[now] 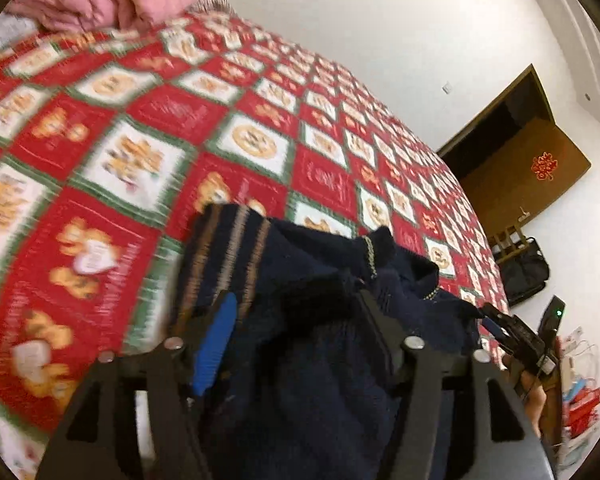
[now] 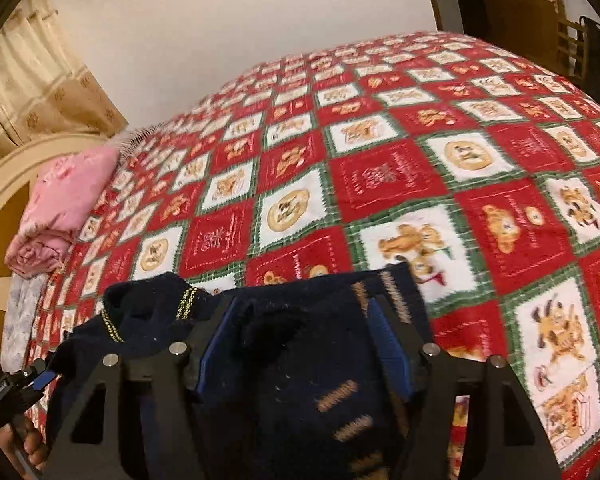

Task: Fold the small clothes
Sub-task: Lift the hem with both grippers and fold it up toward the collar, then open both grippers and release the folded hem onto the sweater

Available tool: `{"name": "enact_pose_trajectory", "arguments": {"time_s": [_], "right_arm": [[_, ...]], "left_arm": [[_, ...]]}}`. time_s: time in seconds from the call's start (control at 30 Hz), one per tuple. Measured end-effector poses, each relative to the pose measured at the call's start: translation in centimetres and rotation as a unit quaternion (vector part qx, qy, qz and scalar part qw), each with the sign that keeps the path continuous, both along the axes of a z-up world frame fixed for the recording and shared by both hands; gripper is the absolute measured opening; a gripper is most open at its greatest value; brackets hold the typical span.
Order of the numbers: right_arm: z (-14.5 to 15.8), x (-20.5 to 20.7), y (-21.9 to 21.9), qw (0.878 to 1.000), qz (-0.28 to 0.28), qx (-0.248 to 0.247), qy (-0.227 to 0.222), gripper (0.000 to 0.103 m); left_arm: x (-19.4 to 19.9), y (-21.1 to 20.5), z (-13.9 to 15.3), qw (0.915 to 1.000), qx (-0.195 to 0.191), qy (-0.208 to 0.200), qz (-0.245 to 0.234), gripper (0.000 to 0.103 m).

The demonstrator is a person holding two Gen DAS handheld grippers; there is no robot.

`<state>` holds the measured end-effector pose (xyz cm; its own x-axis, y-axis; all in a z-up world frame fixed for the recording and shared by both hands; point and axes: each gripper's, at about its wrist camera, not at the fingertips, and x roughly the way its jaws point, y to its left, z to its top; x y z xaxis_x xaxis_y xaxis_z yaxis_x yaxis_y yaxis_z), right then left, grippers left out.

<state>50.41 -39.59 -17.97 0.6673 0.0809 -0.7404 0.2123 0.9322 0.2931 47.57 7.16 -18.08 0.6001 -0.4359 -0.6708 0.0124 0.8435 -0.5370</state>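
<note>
A small navy knitted garment [image 1: 320, 360] with tan stripes lies bunched on the red, white and green checked bedspread [image 1: 180, 120]. My left gripper [image 1: 296, 300] is open; its jaws stand wide with the cloth lying loose between them and one blue pad [image 1: 216, 344] bare. In the right wrist view the same garment [image 2: 300, 400] sits between the fingers of my right gripper [image 2: 303, 302], which is open too, both blue pads showing. Each view catches the other gripper at the garment's far edge, the right one [image 1: 512, 332] and the left one [image 2: 16, 392], each held by a hand.
A folded pink quilt [image 2: 68, 208] sits by the cream headboard [image 2: 4, 200], with a beige curtain [image 2: 32, 92] behind. The bedspread [image 2: 380, 180] stretches far ahead. A brown door [image 1: 540, 152], a black bag [image 1: 524, 276] and clutter lie beyond the bed's edge.
</note>
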Motion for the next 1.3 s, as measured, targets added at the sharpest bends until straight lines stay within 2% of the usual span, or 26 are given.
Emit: {"name": "enact_pose_trajectory", "arguments": {"time_s": [0.07, 0.2, 0.23, 0.33, 0.4, 0.47, 0.5, 0.53, 0.67, 0.7, 0.73, 0.77, 0.83, 0.93, 1.07, 1.17, 1.23, 1.3], "right_arm": [[0.4, -1.6, -0.5, 1.000, 0.001, 0.013, -0.001, 0.067], [1.3, -6.4, -0.2, 1.000, 0.025, 0.004, 0.016, 0.067], [1.4, -8.3, -0.2, 0.999, 0.033, 0.002, 0.020, 0.067], [1.2, -12.6, -0.8, 0.999, 0.030, -0.005, 0.035, 0.066], [0.8, -14.7, -1.2, 0.999, 0.026, -0.004, 0.046, 0.063], [0.1, -16.4, -1.1, 0.998, 0.033, 0.005, 0.059, 0.055], [-0.3, -17.0, -1.0, 0.997, 0.035, 0.003, 0.065, 0.044], [-0.8, -17.6, -0.8, 0.997, 0.037, 0.004, 0.071, 0.040], [-2.0, -18.7, -0.5, 0.996, 0.042, -0.009, 0.080, 0.037], [-2.1, -18.8, -0.5, 0.996, 0.044, -0.020, 0.081, 0.029], [-2.2, -18.7, -0.4, 0.995, 0.044, -0.044, 0.083, 0.027], [-2.5, -18.5, -0.5, 0.994, 0.044, -0.054, 0.088, 0.027], [-3.4, -18.4, -1.4, 0.995, 0.036, -0.029, 0.089, 0.027], [-2.6, -19.1, -1.6, 0.996, 0.027, -0.012, 0.084, 0.027], [-2.0, -20.5, -0.7, 0.996, 0.037, -0.037, 0.075, 0.029], [-2.1, -20.8, -0.9, 0.996, 0.022, -0.043, 0.079, 0.036], [-0.7, -21.0, -0.2, 0.996, 0.013, -0.058, 0.064, 0.036], [0.9, -21.1, 1.3, 0.996, 0.018, -0.080, 0.036, 0.036]], "left_arm": [[-2.0, 0.6, 1.1, 0.9997, 0.018, -0.019, -0.001, 0.068], [-6.0, 0.6, 1.3, 0.9976, 0.063, -0.028, -0.013, 0.071], [-7.5, 0.5, 1.0, 0.9962, 0.082, -0.025, -0.016, 0.071], [-9.8, 0.0, -0.2, 0.9946, 0.094, -0.024, -0.038, 0.071], [-11.0, -0.4, -1.6, 0.9914, 0.124, -0.008, -0.039, 0.071], [-11.2, -0.7, -2.8, 0.9913, 0.124, 0.005, -0.044, 0.071], [-11.2, -0.7, -3.4, 0.9909, 0.128, 0.014, -0.039, 0.071], [-11.3, -0.7, -3.7, 0.9908, 0.130, 0.015, -0.036, 0.071], [-11.7, -1.4, -3.4, 0.9880, 0.150, 0.006, -0.039, 0.067], [-11.7, -1.6, -3.4, 0.9859, 0.161, 0.011, -0.044, 0.065], [-11.4, -1.6, -3.7, 0.9848, 0.166, 0.016, -0.048, 0.065], [-11.4, -1.6, -3.8, 0.9845, 0.167, 0.017, -0.049, 0.065], [-11.4, -1.4, -4.0, 0.9842, 0.170, 0.016, -0.046, 0.067], [-12.2, -1.3, -3.2, 0.9843, 0.173, 0.017, -0.031, 0.067], [-13.1, -0.6, -3.8, 0.9833, 0.180, 0.017, -0.023, 0.067], [-13.4, -0.5, -3.6, 0.9830, 0.182, 0.012, -0.021, 0.067], [-13.5, -0.3, -3.1, 0.9848, 0.173, 0.012, -0.011, 0.069], [-13.4, -0.3, -3.1, 0.9826, 0.185, 0.015, -0.004, 0.070]]}}
